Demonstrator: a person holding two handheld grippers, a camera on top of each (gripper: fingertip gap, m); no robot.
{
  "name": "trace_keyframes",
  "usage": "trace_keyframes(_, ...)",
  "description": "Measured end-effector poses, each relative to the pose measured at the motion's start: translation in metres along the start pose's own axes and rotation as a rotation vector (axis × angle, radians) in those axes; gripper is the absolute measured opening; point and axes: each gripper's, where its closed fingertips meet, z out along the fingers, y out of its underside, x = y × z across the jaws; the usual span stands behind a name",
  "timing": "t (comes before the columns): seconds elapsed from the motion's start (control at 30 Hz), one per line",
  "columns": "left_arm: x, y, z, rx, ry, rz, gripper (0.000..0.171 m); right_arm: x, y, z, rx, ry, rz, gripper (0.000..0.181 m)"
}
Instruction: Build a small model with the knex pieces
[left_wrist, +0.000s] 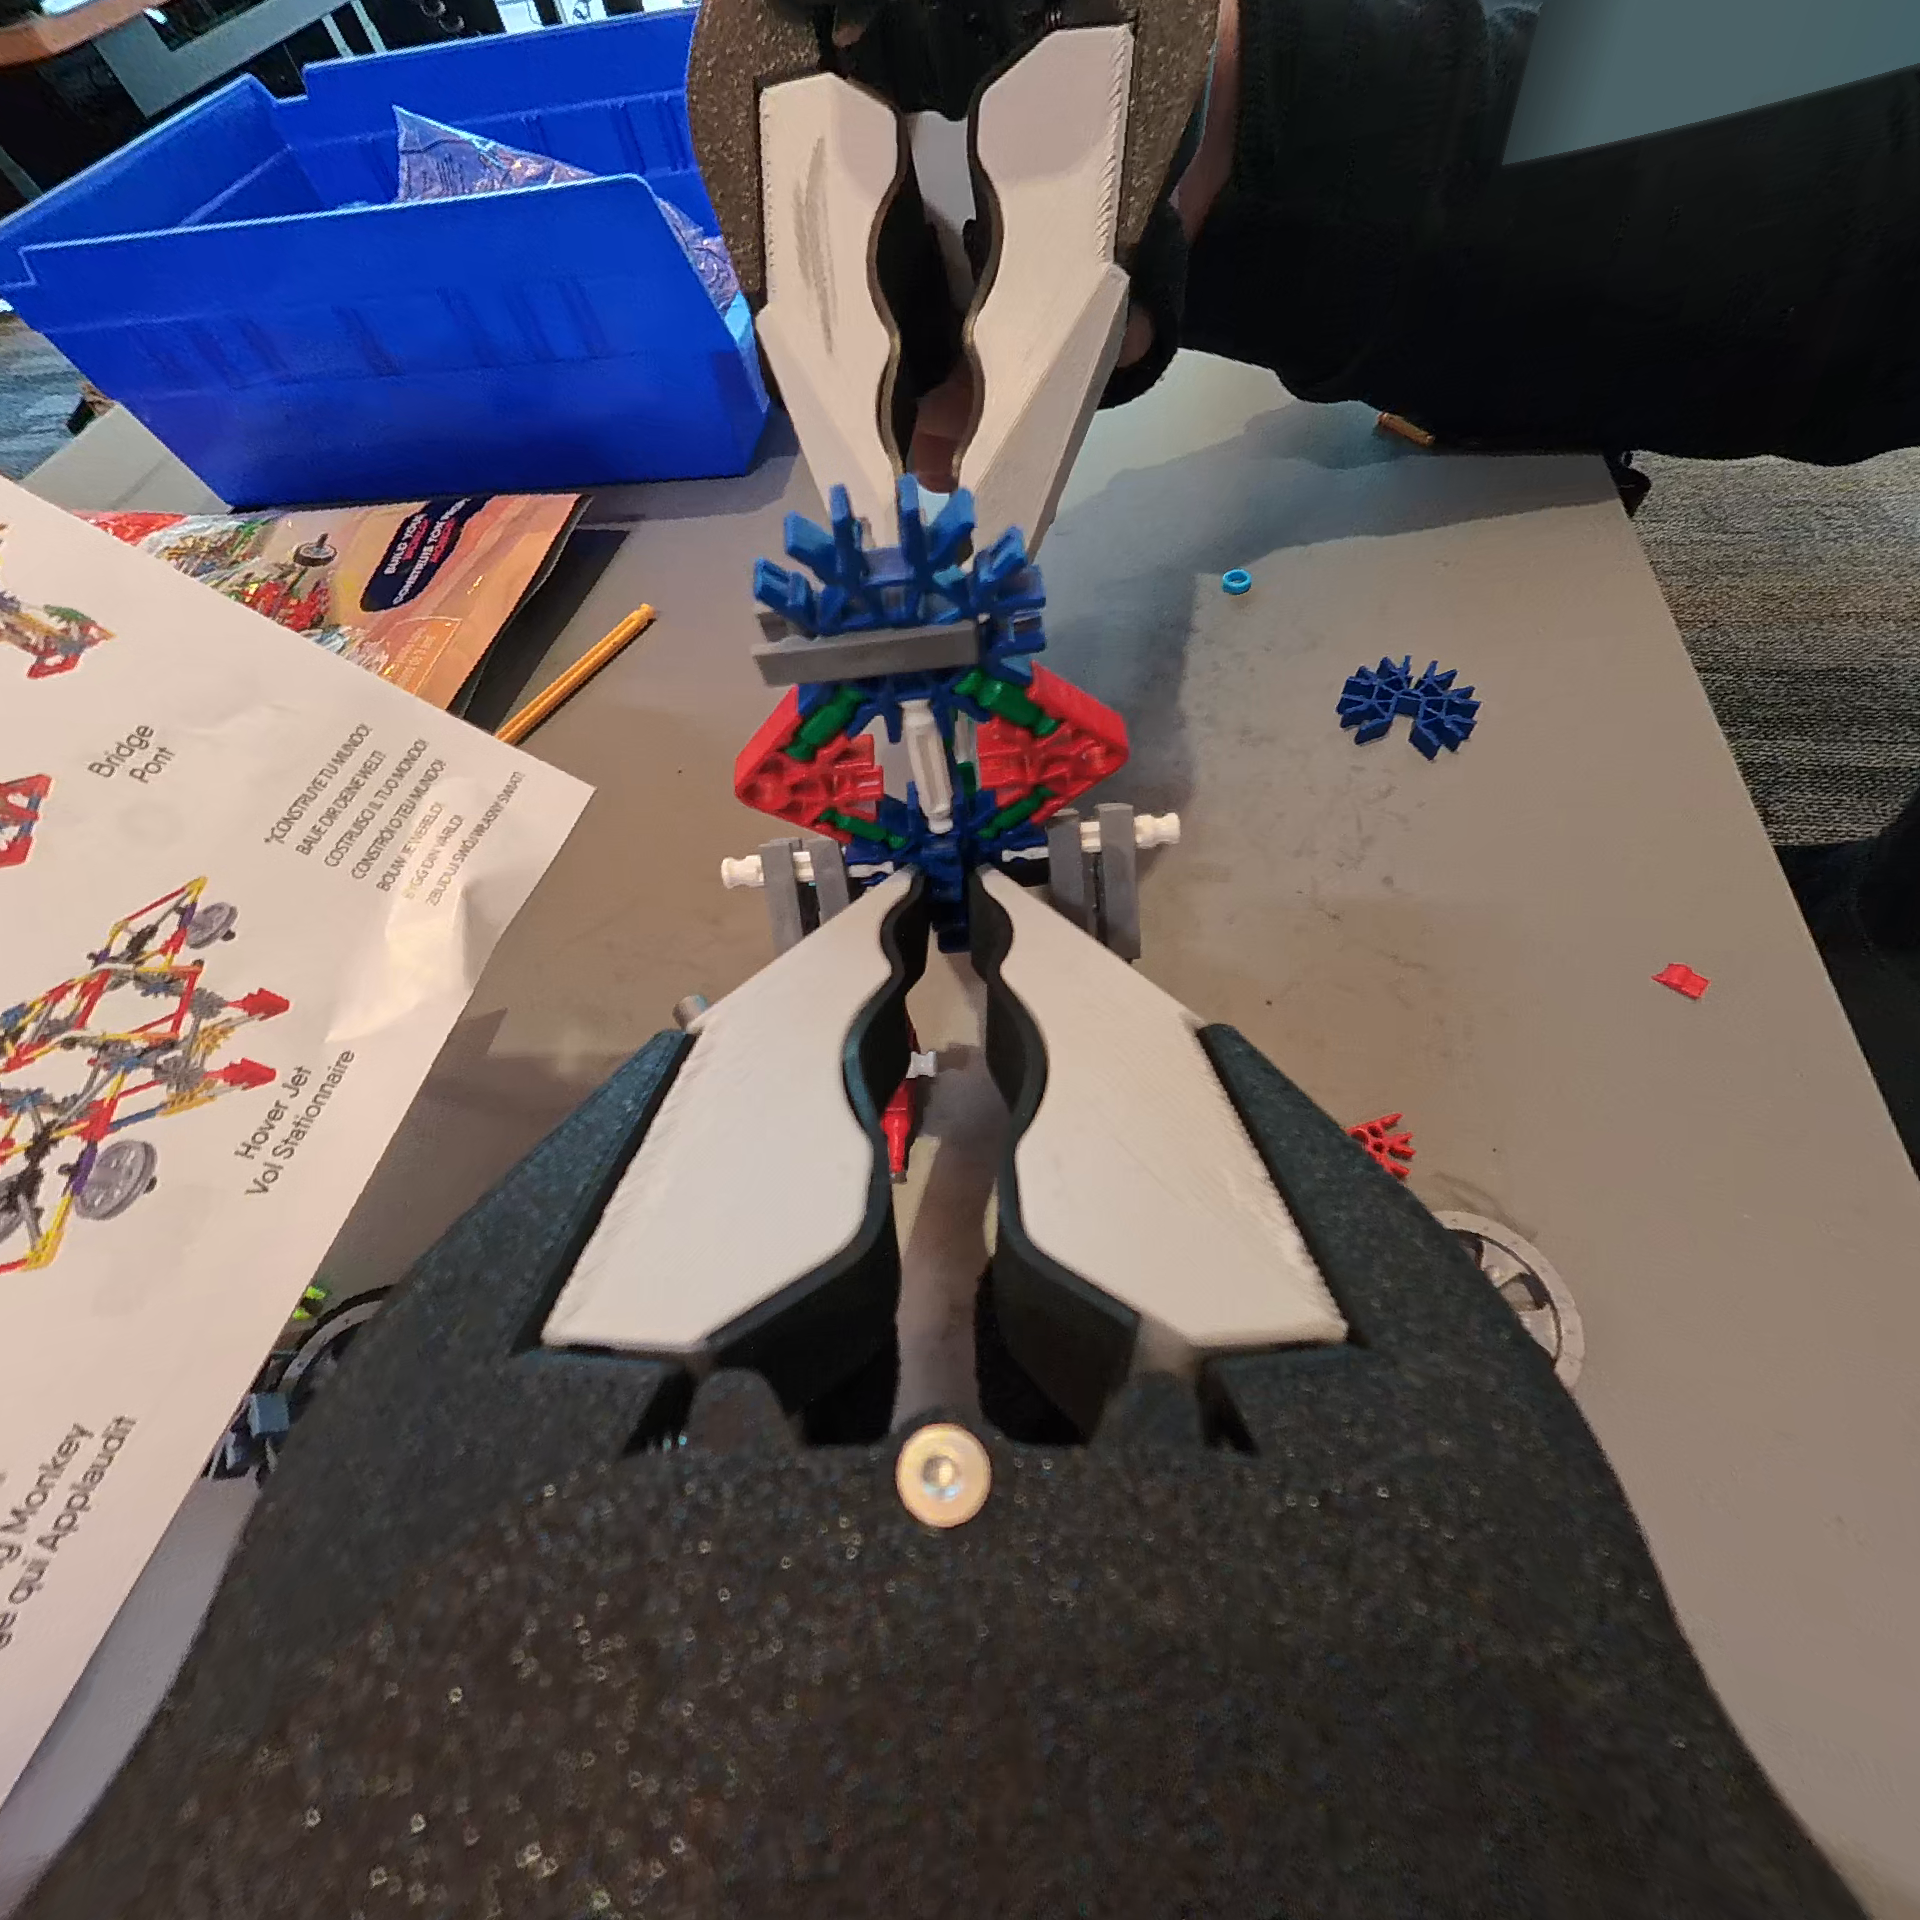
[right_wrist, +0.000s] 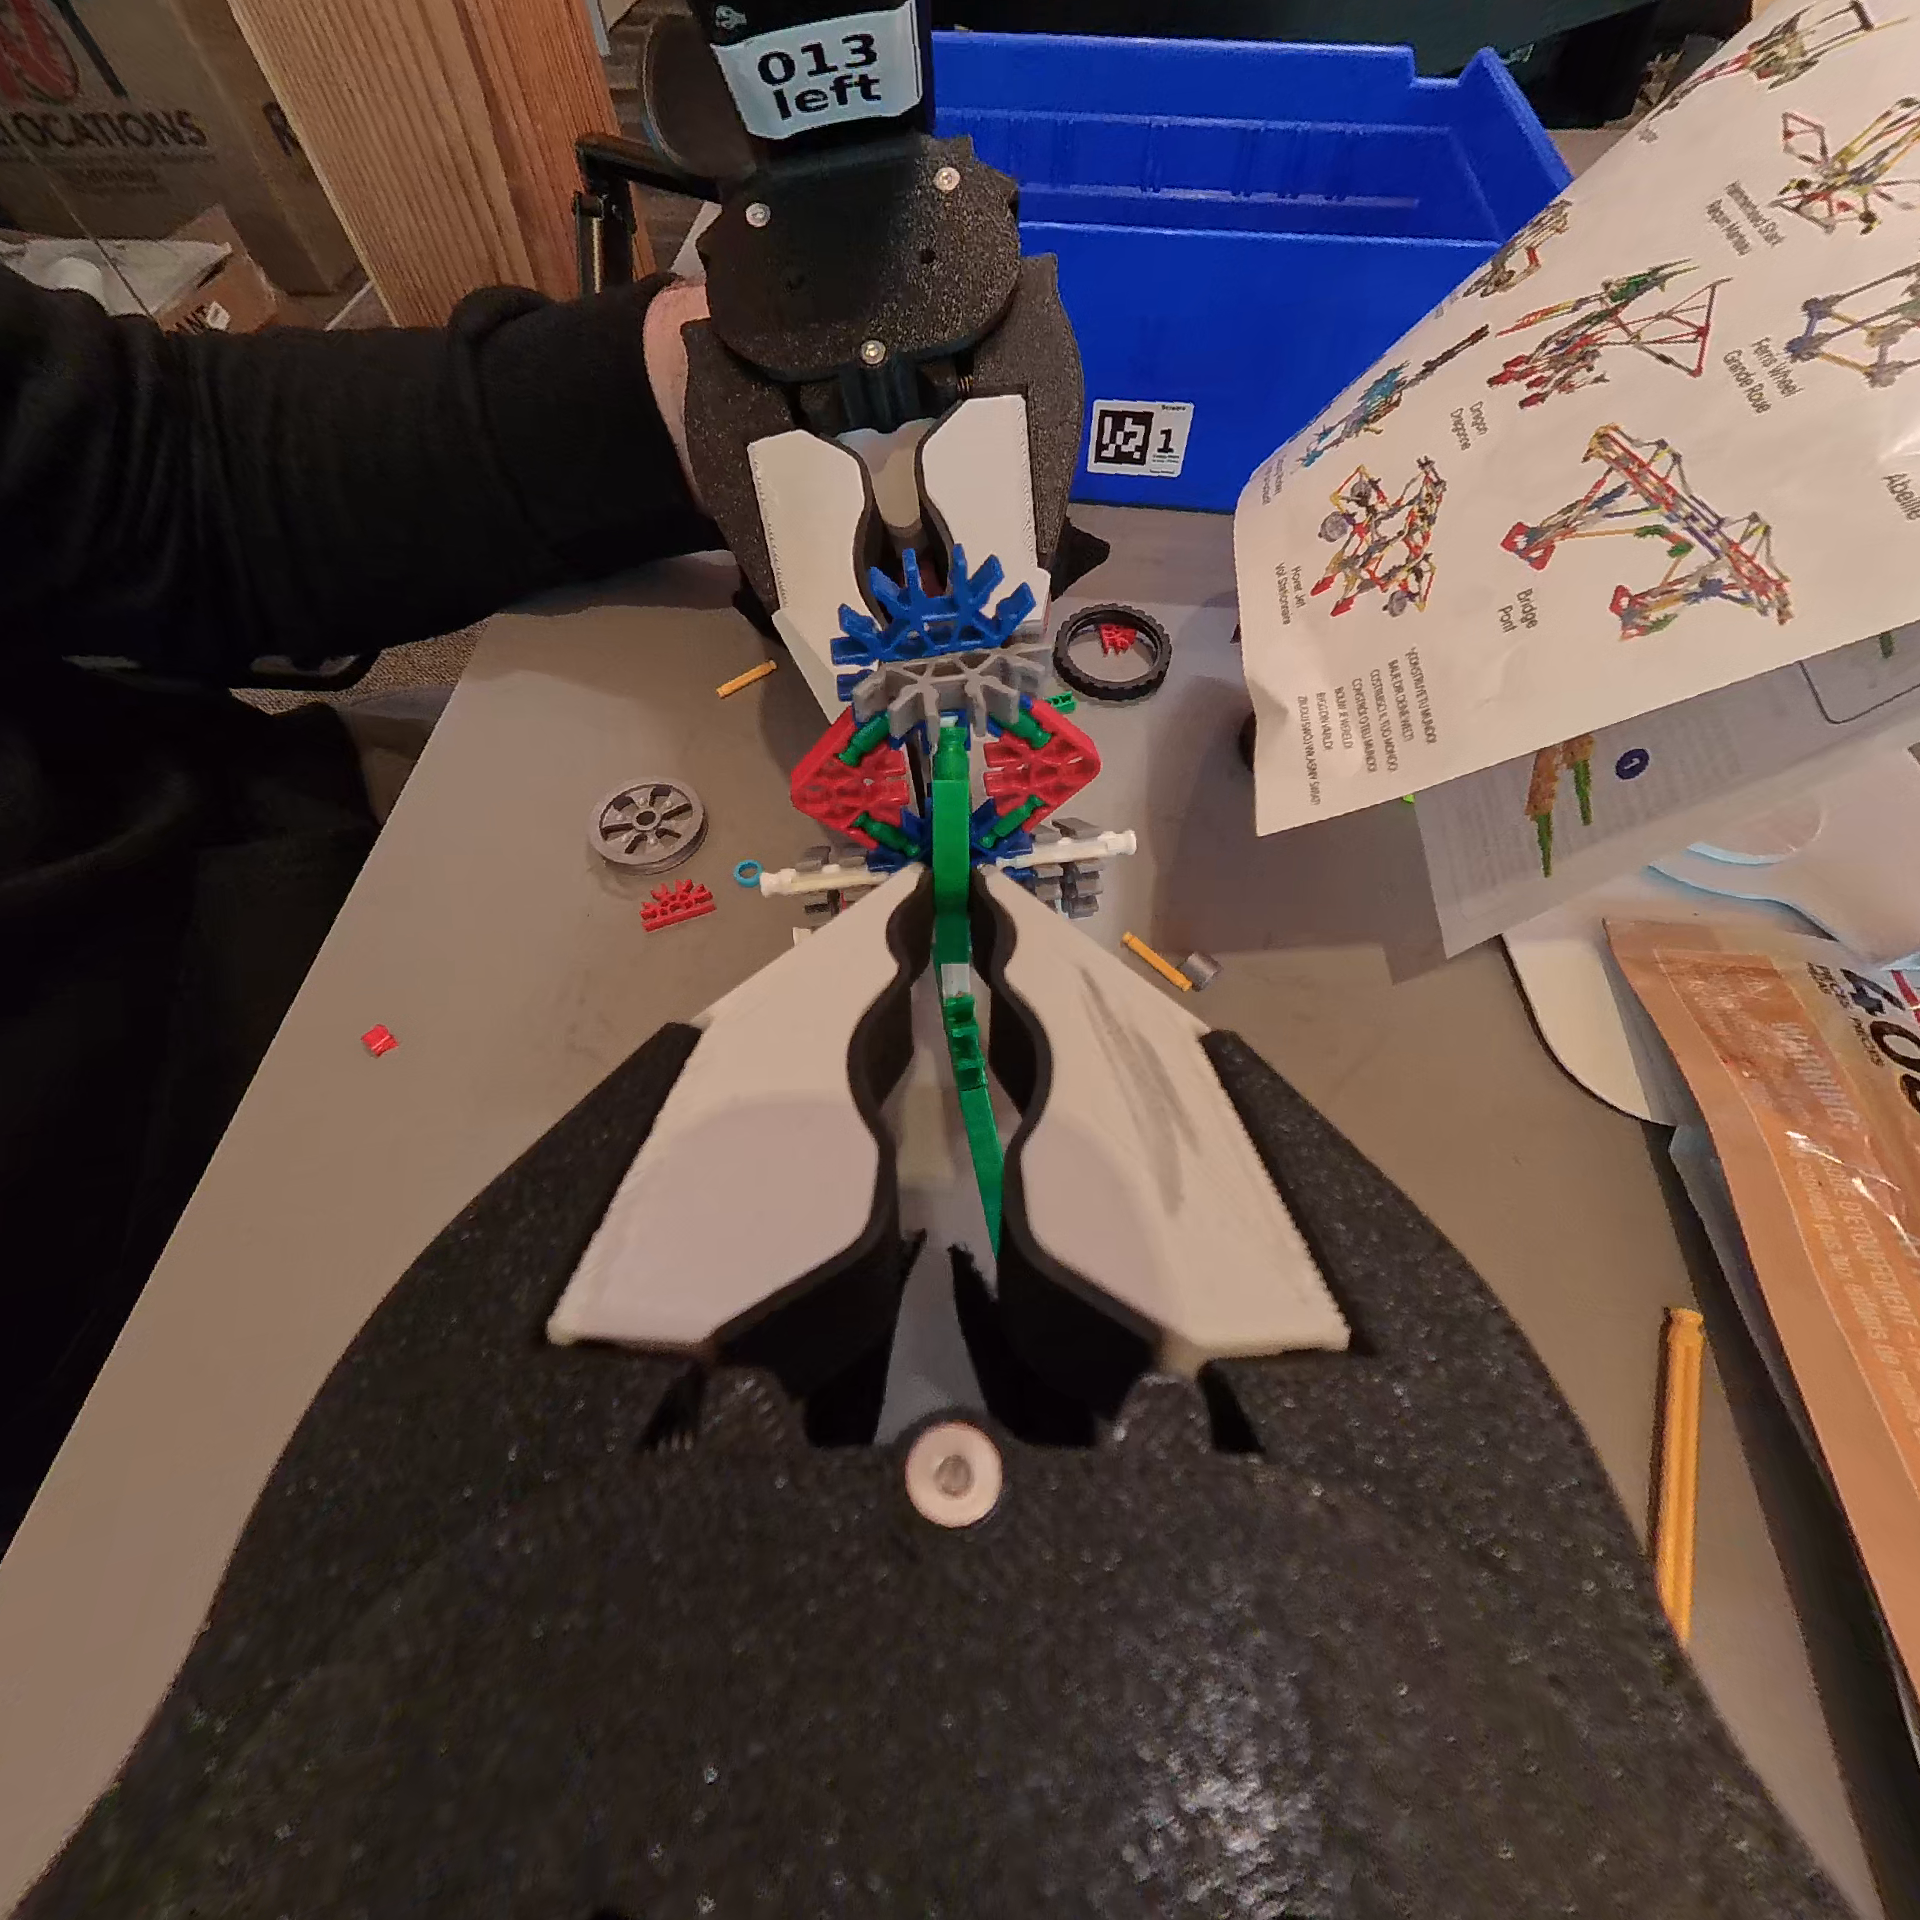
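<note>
Your left tongs (left_wrist: 945, 904) are closed on the near blue connector of the model (left_wrist: 930, 748), a small build of blue, red, green and grey pieces standing on the table (left_wrist: 1351, 935). Your right tongs (right_wrist: 948, 883) are closed on a green rod (right_wrist: 951, 831) that runs up into the model's middle, and from the left wrist view they (left_wrist: 930, 488) meet the model's far blue end, opposite your left tongs. So the model sits between the two pairs of tips, held from both sides.

Left of your left tongs lies an instruction sheet (left_wrist: 260, 935); beyond it, a blue bin (left_wrist: 416, 343). To their right lie a loose blue connector (left_wrist: 1408, 707) and a small red piece (left_wrist: 1680, 980). Left of your right tongs lie a grey wheel (right_wrist: 649, 824) and a red connector (right_wrist: 677, 904); a black tyre (right_wrist: 1112, 652) sits beyond them to the right.
</note>
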Motion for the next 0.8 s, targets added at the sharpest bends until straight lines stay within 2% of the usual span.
trace_keyframes(0.8,0.0025,-0.0002,0.0015,0.001,0.008,-0.001,0.006,-0.0048,0.0044,-0.0017,0.0,-0.017,-0.01,0.005)
